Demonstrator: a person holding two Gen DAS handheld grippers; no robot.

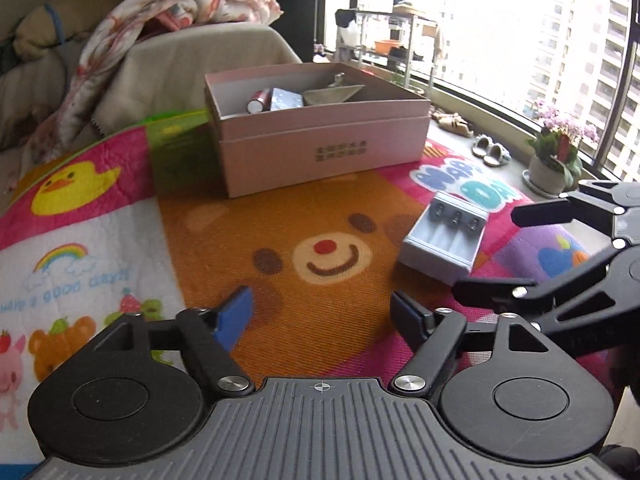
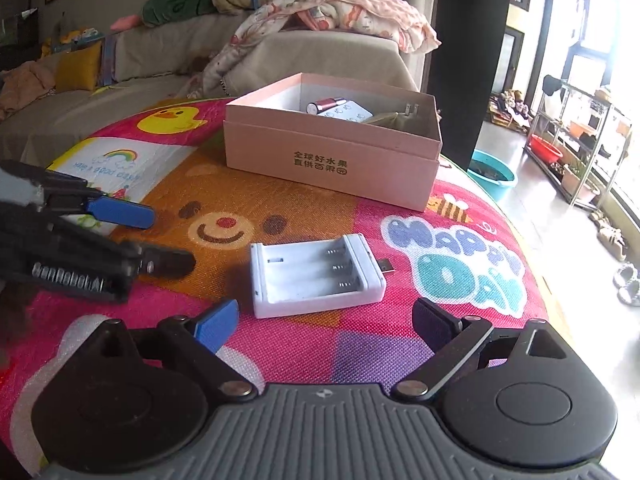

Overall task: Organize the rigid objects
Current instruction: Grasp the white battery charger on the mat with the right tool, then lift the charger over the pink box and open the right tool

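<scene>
One item left out!
Charger (image 2: 318, 276) sits mid-frame on the mat (image 2: 400, 344); box (image 2: 332, 160) above already holds several things. Both tongs (image 1: 324, 316) (image 2: 326, 322) apart, empty.

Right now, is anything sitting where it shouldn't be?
Yes. The white battery charger lies alone on the play mat, outside the pink box that already holds a battery and other bits. Its slots are empty. Nothing looks spilled or broken.
</scene>
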